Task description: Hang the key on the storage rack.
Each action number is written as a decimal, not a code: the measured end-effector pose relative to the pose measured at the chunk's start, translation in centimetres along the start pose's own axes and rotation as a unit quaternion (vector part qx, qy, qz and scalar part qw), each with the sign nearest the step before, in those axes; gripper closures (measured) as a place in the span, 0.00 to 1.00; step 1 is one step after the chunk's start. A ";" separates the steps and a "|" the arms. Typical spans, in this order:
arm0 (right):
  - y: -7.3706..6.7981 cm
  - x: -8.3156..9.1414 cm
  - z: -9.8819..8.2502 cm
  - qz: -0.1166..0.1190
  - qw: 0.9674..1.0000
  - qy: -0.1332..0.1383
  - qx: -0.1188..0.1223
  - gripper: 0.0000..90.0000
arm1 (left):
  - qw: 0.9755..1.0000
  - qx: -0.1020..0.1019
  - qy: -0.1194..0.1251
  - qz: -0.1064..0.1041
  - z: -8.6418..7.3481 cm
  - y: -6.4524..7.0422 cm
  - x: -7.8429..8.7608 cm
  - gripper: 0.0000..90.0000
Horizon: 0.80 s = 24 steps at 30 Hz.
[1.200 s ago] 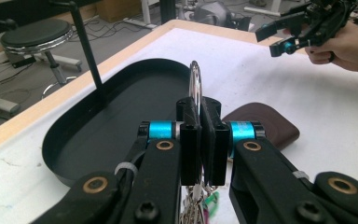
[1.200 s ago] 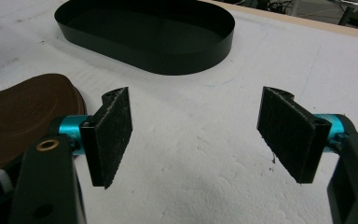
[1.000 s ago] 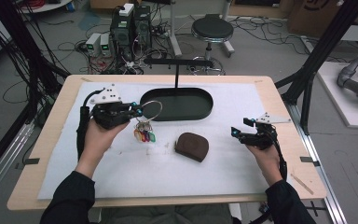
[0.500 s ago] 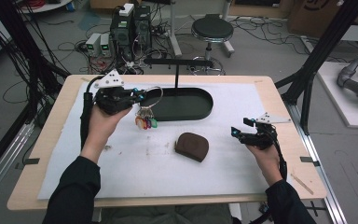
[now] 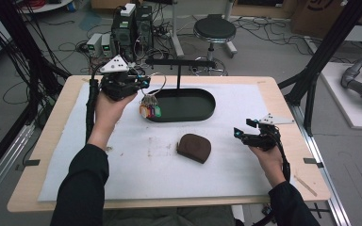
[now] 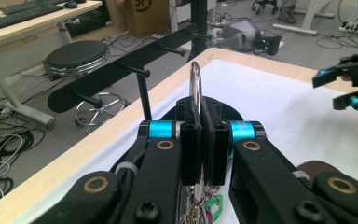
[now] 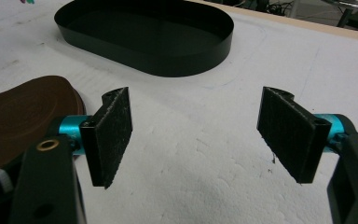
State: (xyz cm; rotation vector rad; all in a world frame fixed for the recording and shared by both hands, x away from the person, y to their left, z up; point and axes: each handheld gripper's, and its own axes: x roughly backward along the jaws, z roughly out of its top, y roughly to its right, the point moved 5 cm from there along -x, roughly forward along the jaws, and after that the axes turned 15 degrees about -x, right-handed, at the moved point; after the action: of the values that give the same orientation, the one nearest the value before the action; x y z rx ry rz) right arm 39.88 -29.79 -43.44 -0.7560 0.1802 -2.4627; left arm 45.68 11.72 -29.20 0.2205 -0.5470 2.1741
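Metal key ring [image 6: 195, 88] lifted higher | left claw [image 5: 143, 83] raised | right claw [image 5: 243, 131] unmoved

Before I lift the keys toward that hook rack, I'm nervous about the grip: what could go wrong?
The left gripper pinches only the thin silver key ring, so it may twist or slip. The dangling bunch of keys and coloured tags hangs by the black oval tray and could swing against its wall.

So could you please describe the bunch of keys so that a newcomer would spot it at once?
Start at the black oval tray at the back of the white mat. Beside its left end, the left gripper has its jaws shut on a metal ring. The bunch of keys hangs beneath, the one cluster with coloured tags.
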 end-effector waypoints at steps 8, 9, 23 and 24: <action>0.0 0.0 0.0 0.000 1.000 0.000 0.000 0.30 | 1.000 0.005 -0.007 0.010 0.0 -1.3 -1.2 0.96; 0.0 0.0 0.0 0.000 1.000 0.000 0.000 0.30 | 1.000 0.006 -0.014 0.013 -0.1 -1.5 -1.5 0.96; -0.1 -0.1 0.0 0.000 1.000 0.000 0.000 0.30 | 0.999 0.016 -0.027 0.037 -0.6 -3.4 -3.2 0.96; -0.1 -0.1 0.0 0.001 1.000 0.000 0.001 0.30 | 0.999 0.017 -0.026 0.039 -0.7 -3.5 -3.4 0.96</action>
State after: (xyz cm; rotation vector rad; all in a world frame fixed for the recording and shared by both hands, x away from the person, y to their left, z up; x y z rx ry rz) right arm 39.93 -29.69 -43.46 -0.7532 0.1782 -2.4609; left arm 50.55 11.53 -29.91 0.2799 -0.5558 2.2605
